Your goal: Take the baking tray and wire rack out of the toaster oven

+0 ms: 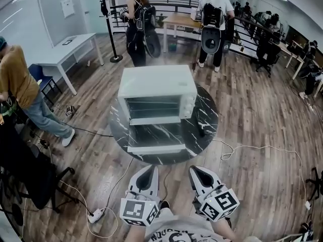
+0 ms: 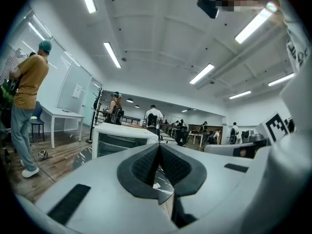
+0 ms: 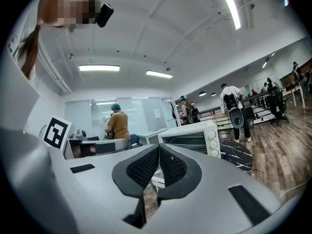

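A white toaster oven (image 1: 157,96) stands on a round black marble table (image 1: 207,116). Its glass door (image 1: 156,137) hangs open toward me, and a wire rack (image 1: 153,107) shows inside the cavity. No baking tray can be made out. My left gripper (image 1: 148,171) and right gripper (image 1: 198,171) are held side by side short of the table's near edge, both shut and empty. The oven appears beyond the closed jaws in the left gripper view (image 2: 119,139) and in the right gripper view (image 3: 191,136).
Power cables (image 1: 247,147) trail over the wooden floor around the table, with a power strip (image 1: 96,216) at the lower left. A person in a yellow shirt (image 1: 20,87) stands at the left. Other people, white desks (image 1: 70,49) and a coat stand (image 1: 107,19) are behind the table.
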{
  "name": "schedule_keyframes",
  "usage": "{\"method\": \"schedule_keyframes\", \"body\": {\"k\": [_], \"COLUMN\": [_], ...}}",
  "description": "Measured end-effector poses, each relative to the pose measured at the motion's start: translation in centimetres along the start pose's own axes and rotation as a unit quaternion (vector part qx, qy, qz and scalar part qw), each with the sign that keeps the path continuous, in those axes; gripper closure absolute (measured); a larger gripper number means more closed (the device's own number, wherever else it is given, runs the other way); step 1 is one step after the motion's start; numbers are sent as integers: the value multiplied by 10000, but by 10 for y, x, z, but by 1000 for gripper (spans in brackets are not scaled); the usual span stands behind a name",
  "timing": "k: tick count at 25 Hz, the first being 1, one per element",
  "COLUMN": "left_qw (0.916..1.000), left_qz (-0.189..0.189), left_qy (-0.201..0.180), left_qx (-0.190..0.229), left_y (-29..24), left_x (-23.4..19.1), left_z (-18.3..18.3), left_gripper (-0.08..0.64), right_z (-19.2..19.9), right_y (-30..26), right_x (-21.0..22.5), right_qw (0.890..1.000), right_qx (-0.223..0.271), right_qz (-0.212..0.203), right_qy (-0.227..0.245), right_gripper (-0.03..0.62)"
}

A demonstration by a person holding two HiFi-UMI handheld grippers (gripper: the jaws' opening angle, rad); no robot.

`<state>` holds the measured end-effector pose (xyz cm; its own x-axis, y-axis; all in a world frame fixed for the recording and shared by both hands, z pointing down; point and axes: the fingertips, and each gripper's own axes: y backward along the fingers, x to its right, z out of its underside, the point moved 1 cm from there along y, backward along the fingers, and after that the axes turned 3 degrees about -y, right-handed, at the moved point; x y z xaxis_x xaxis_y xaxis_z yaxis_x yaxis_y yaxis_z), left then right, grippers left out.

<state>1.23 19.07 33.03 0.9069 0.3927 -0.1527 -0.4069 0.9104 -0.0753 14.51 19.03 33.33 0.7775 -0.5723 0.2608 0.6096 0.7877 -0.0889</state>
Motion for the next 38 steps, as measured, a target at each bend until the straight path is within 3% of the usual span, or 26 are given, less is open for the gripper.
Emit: {"method": "schedule_keyframes", "body": {"k": [16, 25, 31, 38], "left_qw": [9994, 9986, 9963, 9945], "left_qz": [-166, -351, -444, -733], "left_qy": [280, 377, 742, 743], "left_qx": [-123, -139, 5, -53], "left_y": [-27, -87, -138, -170], "left_x": [-47, -70, -97, -116], "left_z": [11, 13, 3, 5], "left_gripper": [560, 560, 560, 560], "right_z": [9, 4, -13, -13], "right_y": [-51, -104, -157, -189], "right_x": [10, 57, 88, 114], "right_qw": [9999, 9994, 9991, 9976], "right_qx": [-125, -213, -147, -346], "right_qz": [0, -128, -374, -514], "right_qy": [-90, -247, -139, -307], "right_gripper": [589, 589, 589, 589]}}
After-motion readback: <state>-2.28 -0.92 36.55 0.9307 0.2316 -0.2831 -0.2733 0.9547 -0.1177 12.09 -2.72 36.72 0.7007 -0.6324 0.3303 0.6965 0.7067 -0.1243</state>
